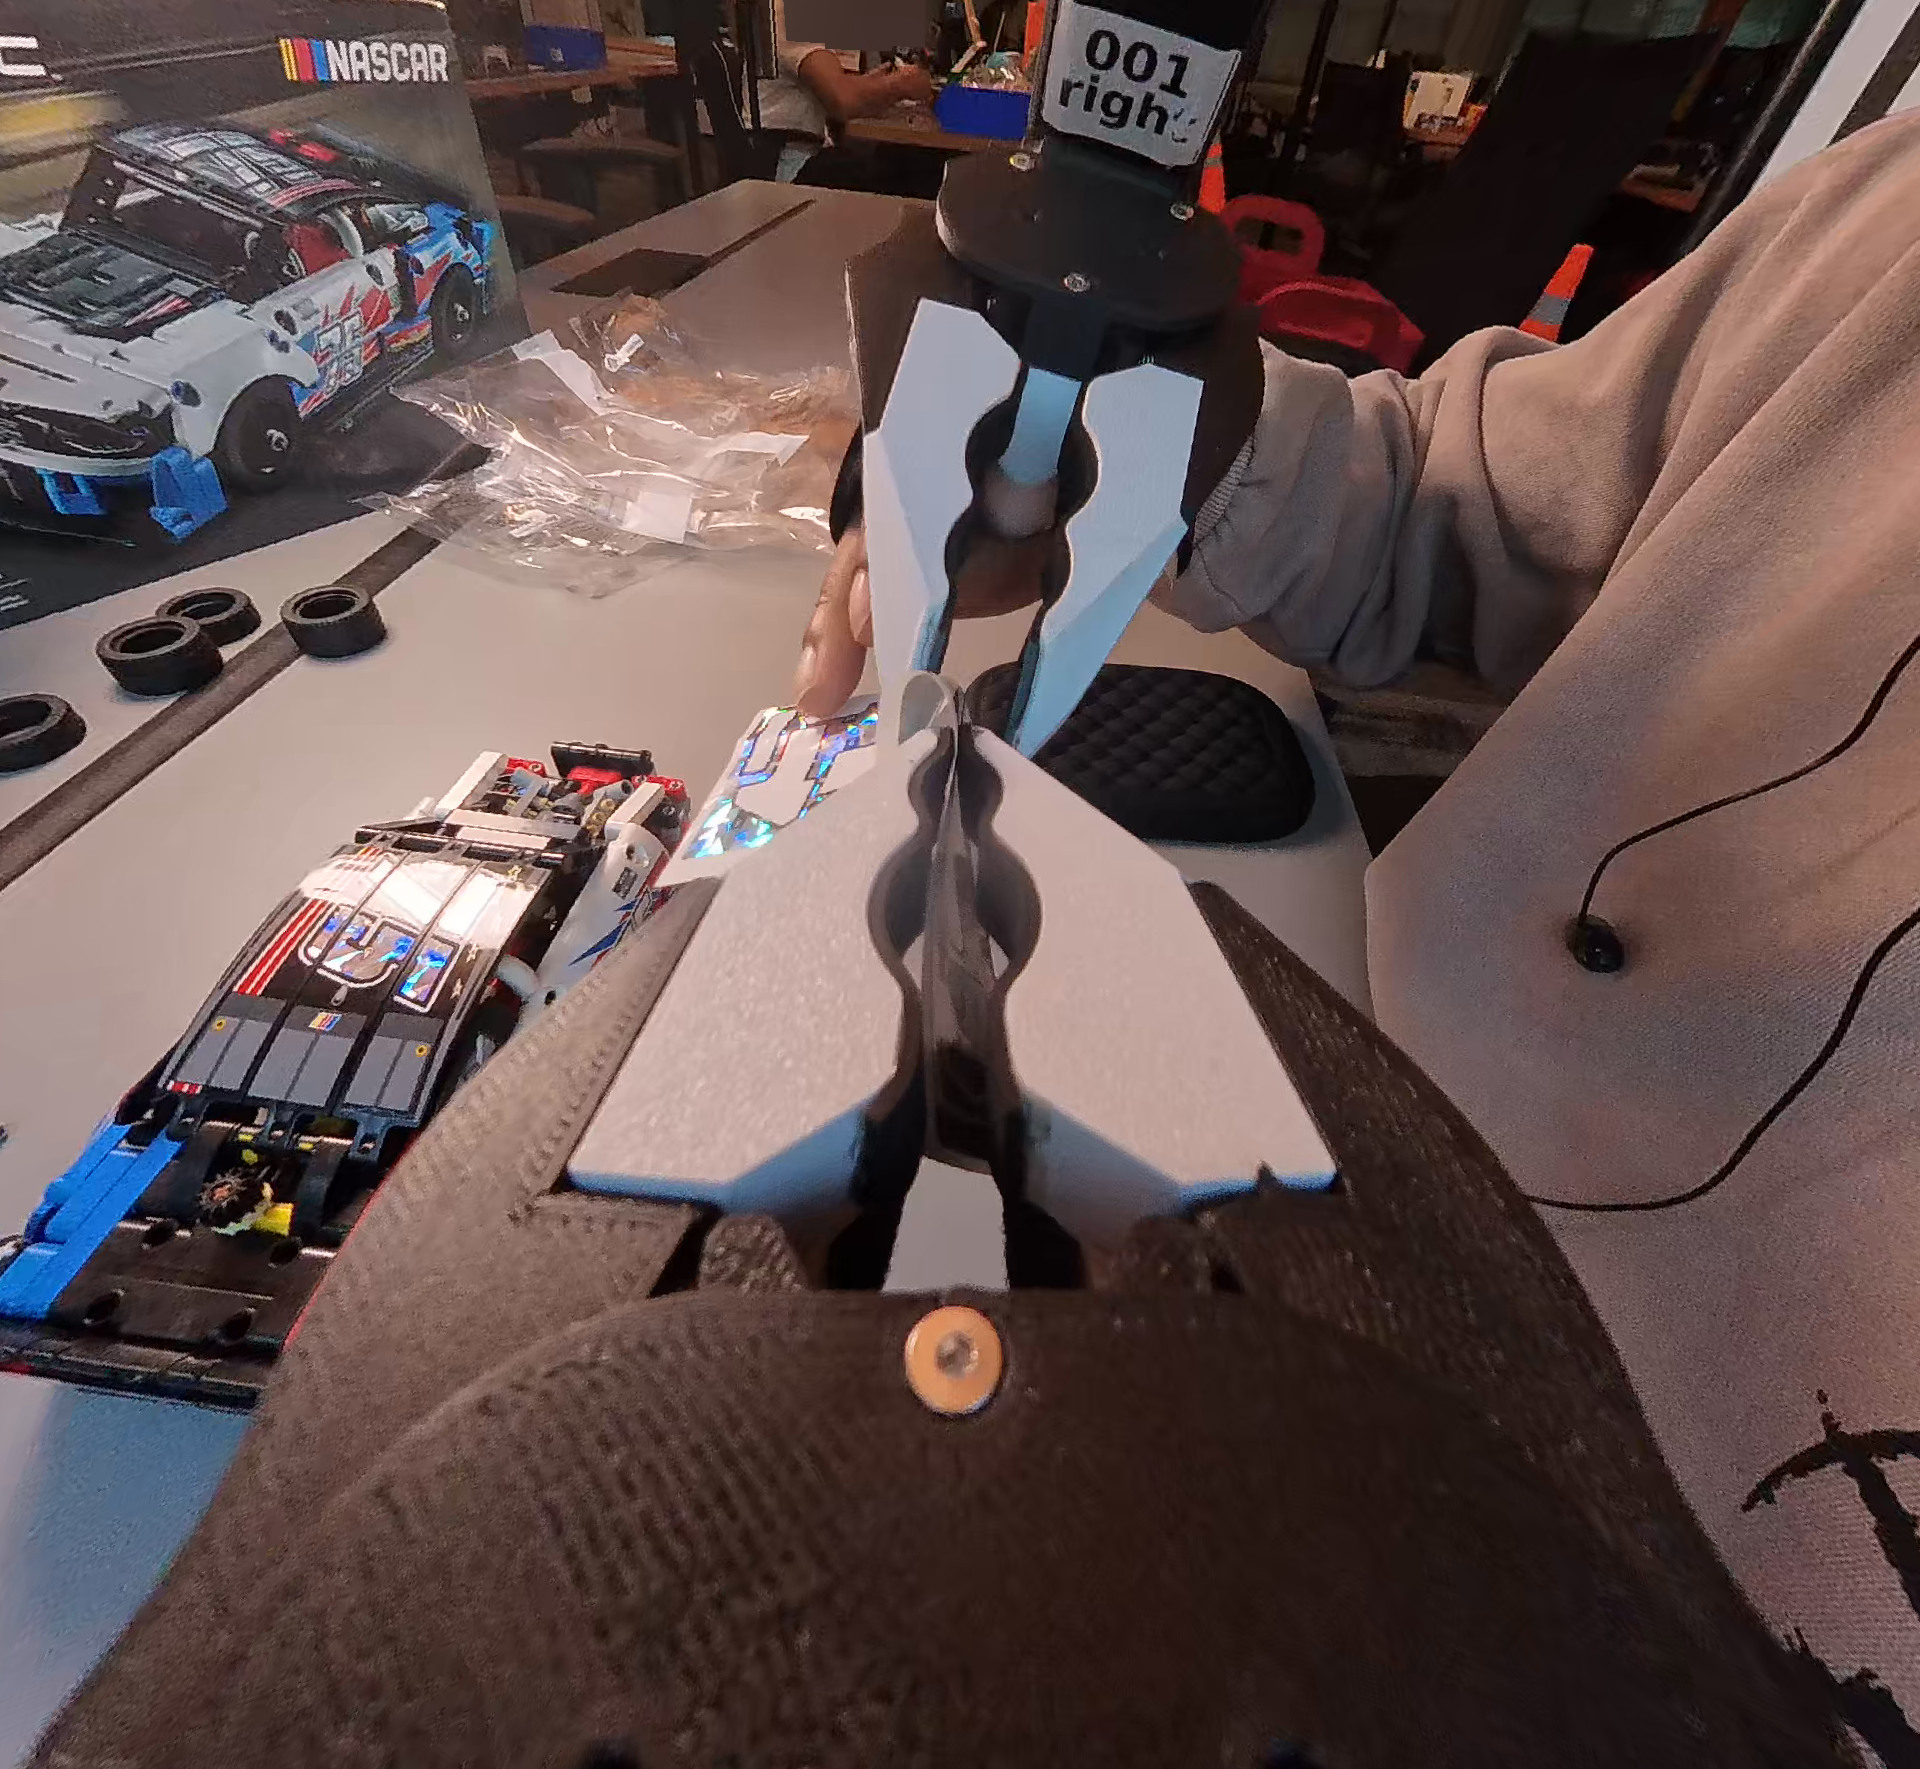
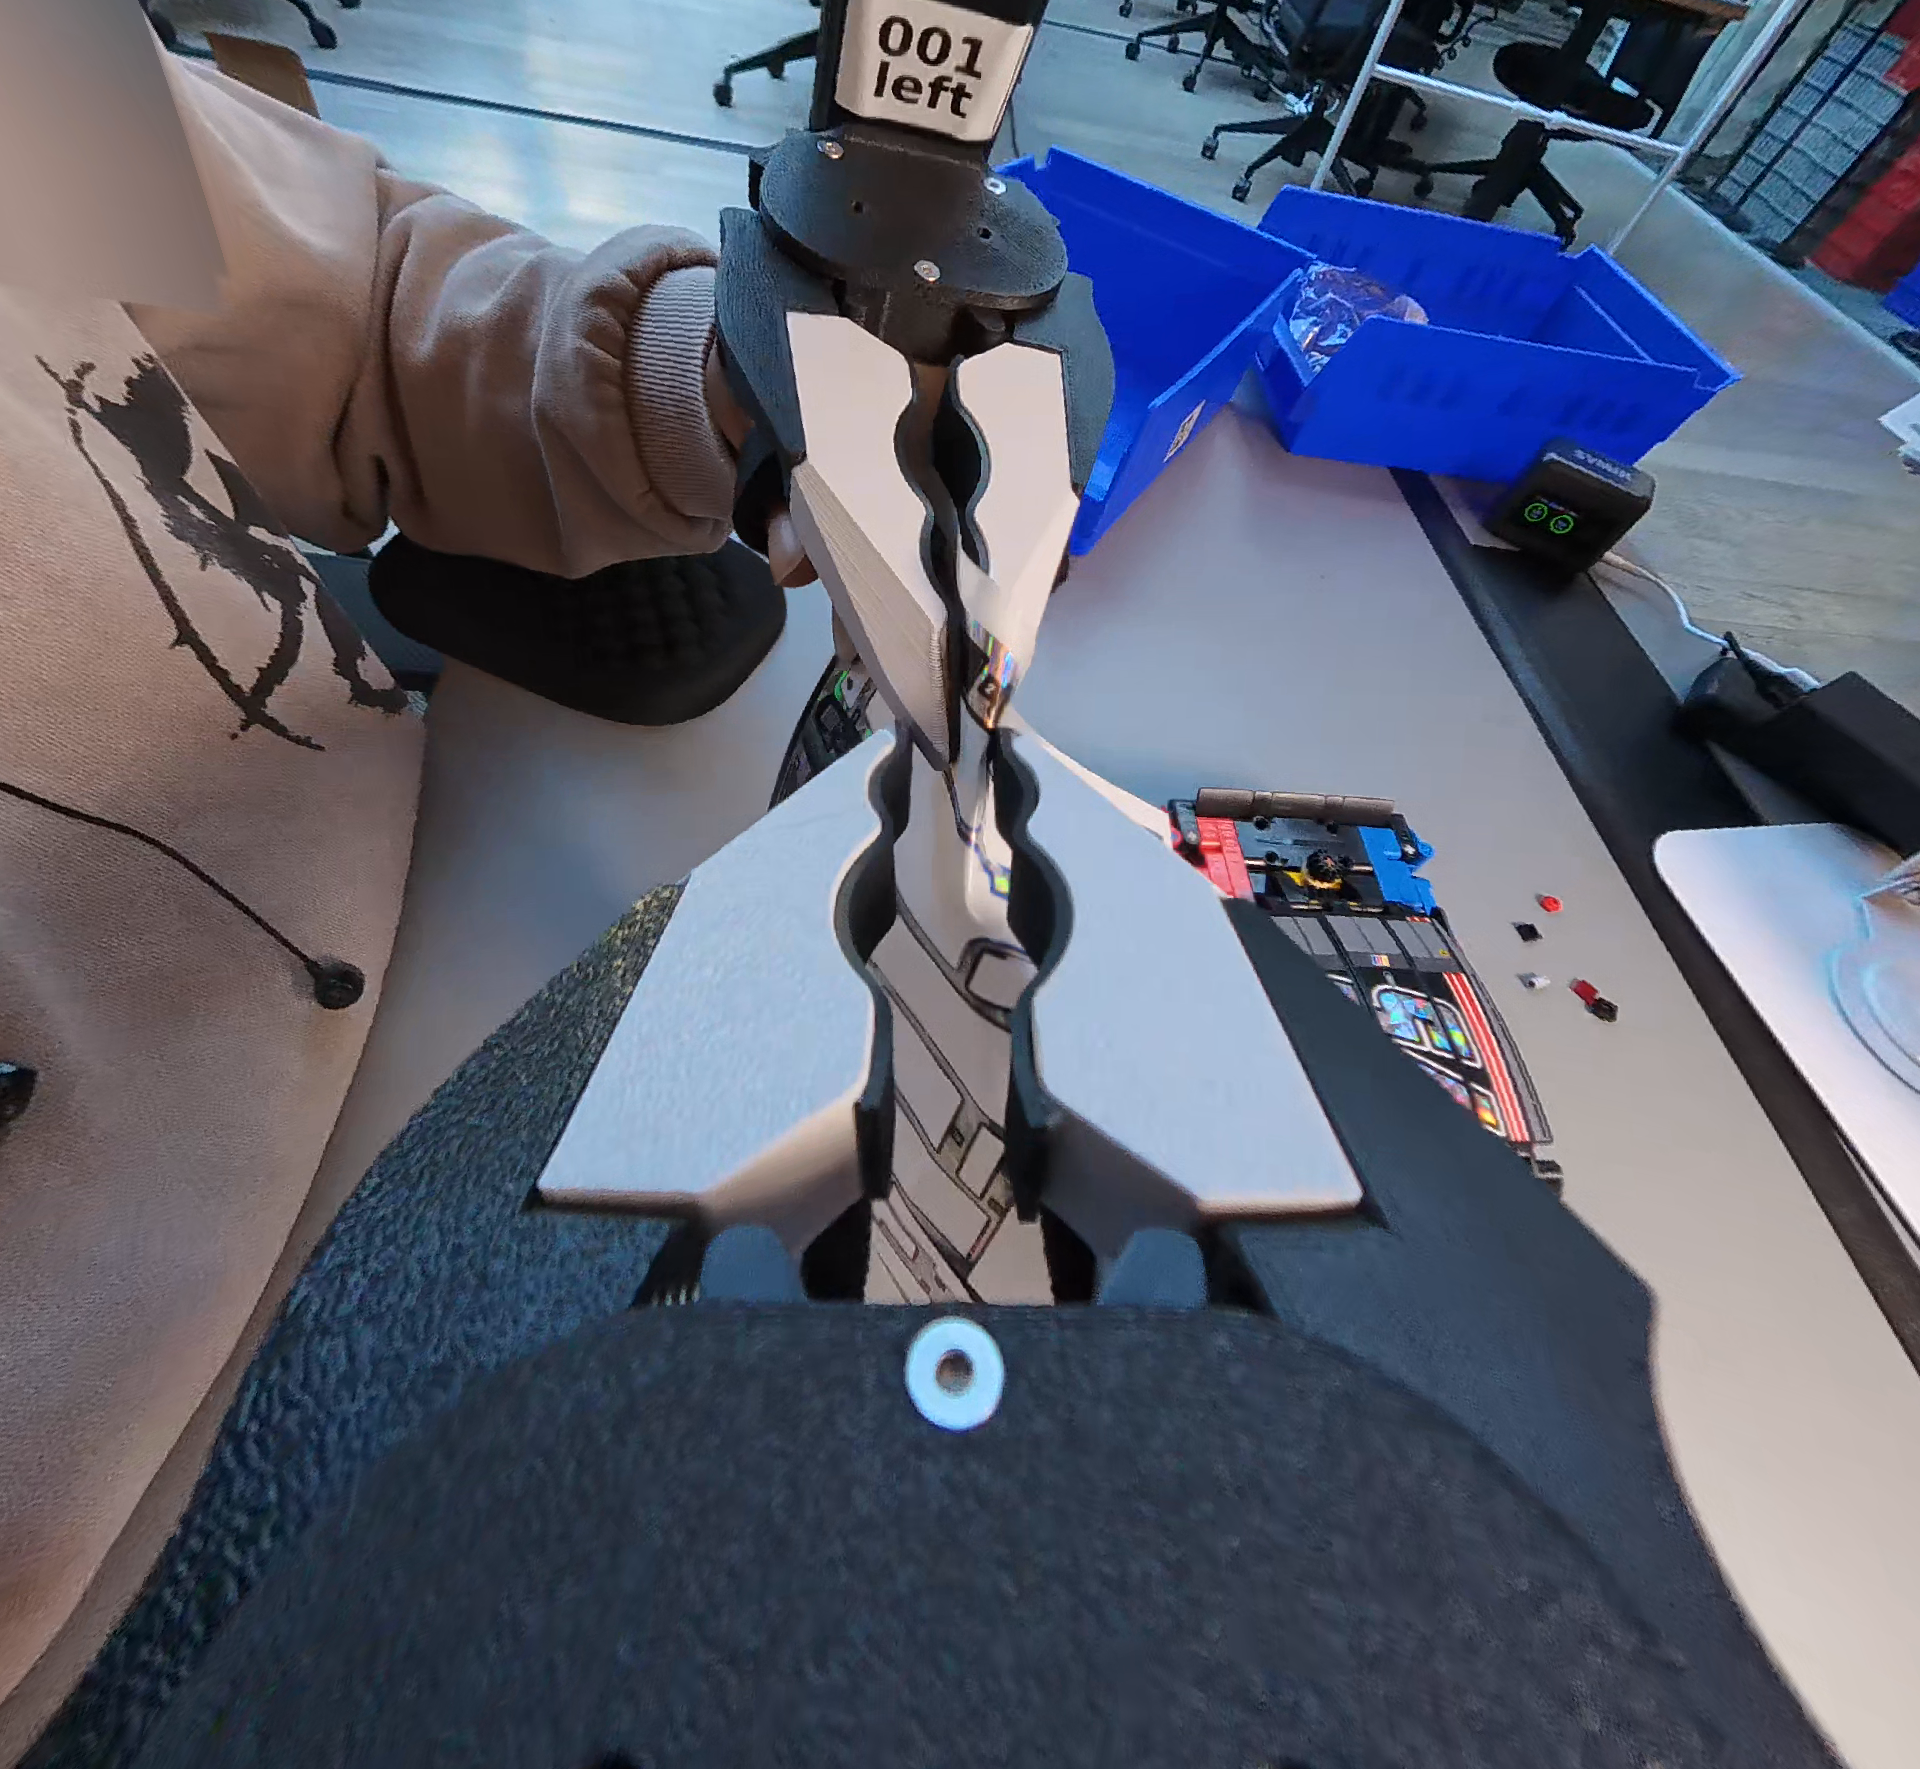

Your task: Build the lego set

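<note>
My left gripper is shut on a white sticker sheet with shiny holographic stickers and holds it above the table. In the right wrist view the left gripper comes down from the top, pinching the sheet. My right gripper is narrowly open, its jaws on either side of the sheet just by the left gripper's tips. It also shows in the left wrist view. The partly built Lego race car lies on the table below, without wheels; it also shows in the right wrist view.
The set's box stands at the back left with several black tyres in front and empty plastic bags beside it. Two blue bins, a small black device and loose small parts lie right of the car. A black quilted pad lies near the person. Both grippers' tips are roughly 20 cm from the partly built Lego race car.
</note>
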Demonstrator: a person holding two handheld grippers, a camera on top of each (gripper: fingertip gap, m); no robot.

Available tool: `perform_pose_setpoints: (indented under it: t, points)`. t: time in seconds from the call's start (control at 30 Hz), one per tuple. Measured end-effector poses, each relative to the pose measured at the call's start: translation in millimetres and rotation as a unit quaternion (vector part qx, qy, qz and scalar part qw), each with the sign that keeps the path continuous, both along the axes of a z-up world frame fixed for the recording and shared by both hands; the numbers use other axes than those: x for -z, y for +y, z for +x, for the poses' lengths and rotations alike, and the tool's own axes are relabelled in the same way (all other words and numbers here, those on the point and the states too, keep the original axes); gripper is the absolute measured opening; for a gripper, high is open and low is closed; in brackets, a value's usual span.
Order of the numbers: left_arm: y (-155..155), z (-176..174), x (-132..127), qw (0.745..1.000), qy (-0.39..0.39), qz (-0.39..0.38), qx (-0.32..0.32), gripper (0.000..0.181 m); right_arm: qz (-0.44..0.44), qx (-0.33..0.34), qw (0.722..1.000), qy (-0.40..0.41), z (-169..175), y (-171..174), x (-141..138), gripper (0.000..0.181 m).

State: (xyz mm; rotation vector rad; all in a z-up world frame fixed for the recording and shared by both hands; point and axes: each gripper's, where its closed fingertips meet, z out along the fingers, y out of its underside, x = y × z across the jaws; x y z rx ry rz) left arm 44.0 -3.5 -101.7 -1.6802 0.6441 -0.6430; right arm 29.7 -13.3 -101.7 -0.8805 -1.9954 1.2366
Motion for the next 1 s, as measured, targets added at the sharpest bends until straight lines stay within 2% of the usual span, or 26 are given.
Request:
perform_pose_setpoints:
  t: [0.17, 0.53, 0.7, 1.0]
  points:
    - [-1.5, 1.3, 1.4, 1.000, -0.001, 0.007, -0.003, 0.000, -0.019, -0.001, 1.000, 0.012, 1.2, 0.8, -7.8, 0.002]
    - [0.2, 4.0, 6.6, 0.999, 0.035, 0.031, -0.017, 0.000, 0.018, -0.010, 0.999, 0.026, 2.5, 0.2, -4.2, 0.001]
    - [3.9, 4.9, 15.2, 0.996, 0.075, 0.029, -0.031, 0.000, 0.036, -0.014, 0.999, 0.034, 3.0, -2.1, -1.7, 0.001]
    - [4.8, 5.4, 15.2, 0.996, 0.073, 0.030, -0.033, 0.000, 0.073, -0.012, 0.996, 0.042, 3.0, 0.0, -2.5, 0.000]
